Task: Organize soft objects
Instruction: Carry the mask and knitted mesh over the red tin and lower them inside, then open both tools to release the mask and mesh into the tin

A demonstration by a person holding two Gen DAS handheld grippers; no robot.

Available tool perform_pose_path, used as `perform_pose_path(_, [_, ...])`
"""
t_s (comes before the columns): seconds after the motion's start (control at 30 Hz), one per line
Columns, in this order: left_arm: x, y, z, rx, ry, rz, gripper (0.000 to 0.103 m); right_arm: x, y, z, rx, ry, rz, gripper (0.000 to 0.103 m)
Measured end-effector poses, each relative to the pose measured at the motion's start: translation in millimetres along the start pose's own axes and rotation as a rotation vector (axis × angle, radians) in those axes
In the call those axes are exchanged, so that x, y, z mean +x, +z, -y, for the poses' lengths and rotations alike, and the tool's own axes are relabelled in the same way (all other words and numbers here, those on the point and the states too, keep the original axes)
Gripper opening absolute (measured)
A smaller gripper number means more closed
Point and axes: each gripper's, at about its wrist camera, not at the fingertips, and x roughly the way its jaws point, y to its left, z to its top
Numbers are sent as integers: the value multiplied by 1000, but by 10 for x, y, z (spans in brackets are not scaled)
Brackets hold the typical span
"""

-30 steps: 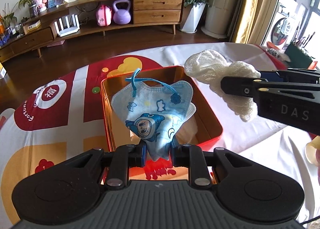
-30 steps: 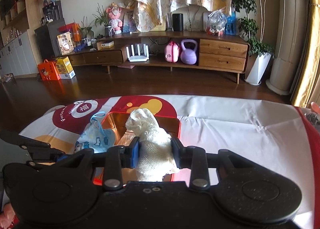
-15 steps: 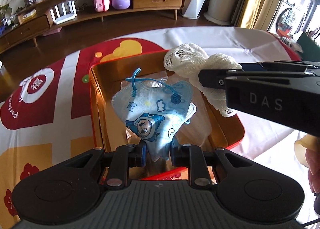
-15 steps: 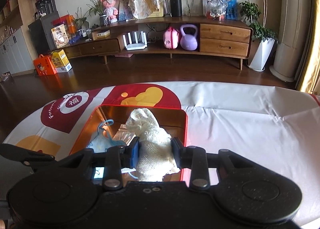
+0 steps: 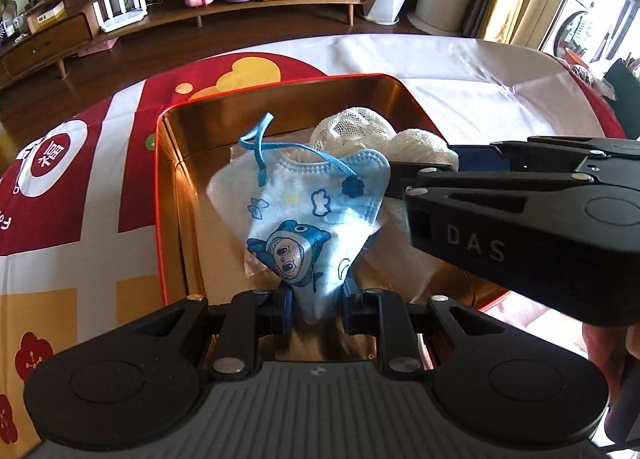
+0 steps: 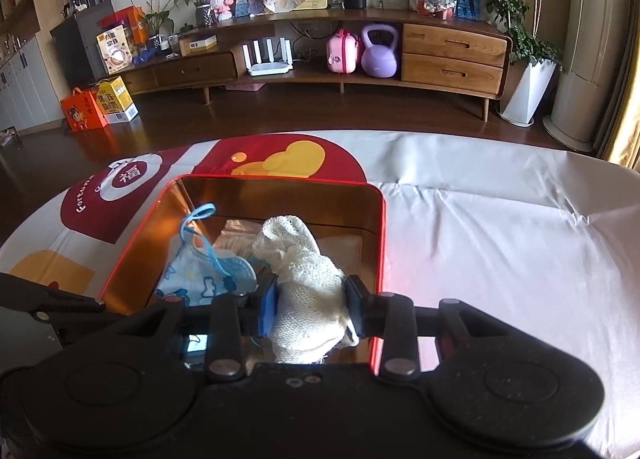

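Note:
My left gripper [image 5: 316, 305] is shut on a blue cartoon face mask [image 5: 312, 219] and holds it inside the red tin [image 5: 168, 195], which is gold inside. My right gripper [image 6: 310, 309] is shut on a white mesh cloth [image 6: 304, 279] and holds it inside the same tin [image 6: 376, 227], to the right of the mask [image 6: 200, 279]. In the left wrist view the right gripper [image 5: 424, 175] reaches in from the right, with the cloth [image 5: 360, 131] bunched behind the mask. White packets [image 5: 228, 187] lie on the tin's floor.
The tin stands on a table with a white cloth [image 6: 500, 243] that has a red and yellow print [image 5: 72, 195]. Past the table's far edge are a wooden floor and a low sideboard [image 6: 360, 55].
Both grippers have come down and forward into the tin with their loads. The mesh cloth has moved from beside the tin's right rim to inside it, close behind the mask.

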Motion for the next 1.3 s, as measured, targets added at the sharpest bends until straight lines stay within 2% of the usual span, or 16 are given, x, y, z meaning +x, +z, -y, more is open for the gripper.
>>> perform_pose_path(0.47, [93,34,-42,-22,-2,-28,22,26,-23,19,21,3,1,43])
perform_pose_path(0.6, [77,47,-56,-34,-3,-25,28,10,-29,43,39,15,-1,45])
perform_pose_path(0.9, [11,45,-80,-64,-10,-19,31,-99,-44,26,42,27,8,52])
perform_pose_path(0.97, [-14,39,-75,-61,-16,-16,37,-144,-44,24,41,28,13,55])
perform_pose_path(1.03, [-56,32,-51,-58,-11,-2,67,-191,-41,17,36,32,18,58])
perform_pose_path(1.1, [-112,26,-26,-54,-4,22,69,-239,-38,20,34,25,26,60])
perform_pose_path(1.3, [-230,-1,-21,-61,-1,28,69,-382,-28,77,57,28,36,63])
